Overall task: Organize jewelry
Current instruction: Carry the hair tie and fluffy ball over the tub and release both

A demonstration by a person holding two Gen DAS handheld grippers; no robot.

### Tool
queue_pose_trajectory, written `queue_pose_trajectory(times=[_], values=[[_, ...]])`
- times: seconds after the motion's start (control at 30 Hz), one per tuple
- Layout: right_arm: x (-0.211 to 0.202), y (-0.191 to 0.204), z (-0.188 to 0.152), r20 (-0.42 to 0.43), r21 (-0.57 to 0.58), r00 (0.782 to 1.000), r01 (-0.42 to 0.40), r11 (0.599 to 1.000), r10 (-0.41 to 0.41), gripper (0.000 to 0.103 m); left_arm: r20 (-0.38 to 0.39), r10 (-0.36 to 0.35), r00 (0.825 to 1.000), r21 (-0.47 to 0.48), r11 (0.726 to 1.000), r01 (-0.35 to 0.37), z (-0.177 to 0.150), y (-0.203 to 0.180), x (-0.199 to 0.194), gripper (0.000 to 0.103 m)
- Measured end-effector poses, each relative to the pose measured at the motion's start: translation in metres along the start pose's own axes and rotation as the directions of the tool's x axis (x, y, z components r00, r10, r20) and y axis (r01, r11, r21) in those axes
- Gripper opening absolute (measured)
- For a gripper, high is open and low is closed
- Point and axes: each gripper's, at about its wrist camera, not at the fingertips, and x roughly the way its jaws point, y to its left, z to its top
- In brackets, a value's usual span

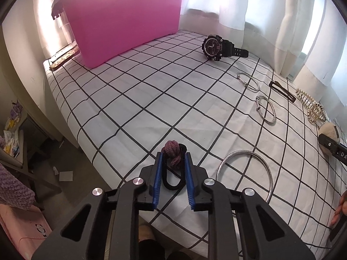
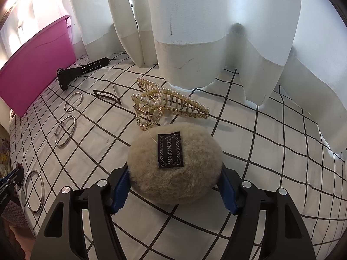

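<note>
Jewelry lay scattered on the checked surface point(image 1: 151, 99). At lower centre of the left view, the left gripper point(image 1: 173, 162) had its jaws closed on a knotted mauve hair tie point(image 1: 173, 155); lifting straight up seemed wisest, clear of the thin metal bangle point(image 1: 246, 171) beside it. In the right view, the right gripper point(image 2: 173, 186) squeezed a fuzzy beige pom-pom point(image 2: 175, 169), near the pearl-studded gold claw clip point(image 2: 169, 104).

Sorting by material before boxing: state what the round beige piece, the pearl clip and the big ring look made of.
Beige puff: plush, fuzzy fibre, likely faux fur or wool; a black woven label sits on it.
Pearl claw clip: shiny gold-toned metal, by its gleam and spring, set with glossy pearl-like beads, probably imitation.
Large bangle: thin bright silver-coloured metal, reflective.
</note>
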Motion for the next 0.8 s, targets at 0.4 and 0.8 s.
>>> queue_pose_trajectory(times=[0.4, 0.8], values=[[-0.028, 0.001, 0.0, 0.037, 0.004, 0.998, -0.053, 0.999, 0.053, 0.067, -0.012, -0.048, 0.999, -0.02, 0.999, 0.048, 0.015, 0.003, -0.013, 0.007], [-0.065, 0.015, 0.012, 0.036, -0.019, 0.993, -0.113, 0.993, 0.114, 0.067, 0.023, -0.057, 0.998, -0.053, 0.997, 0.059, 0.051, 0.015, -0.048, 0.007]])
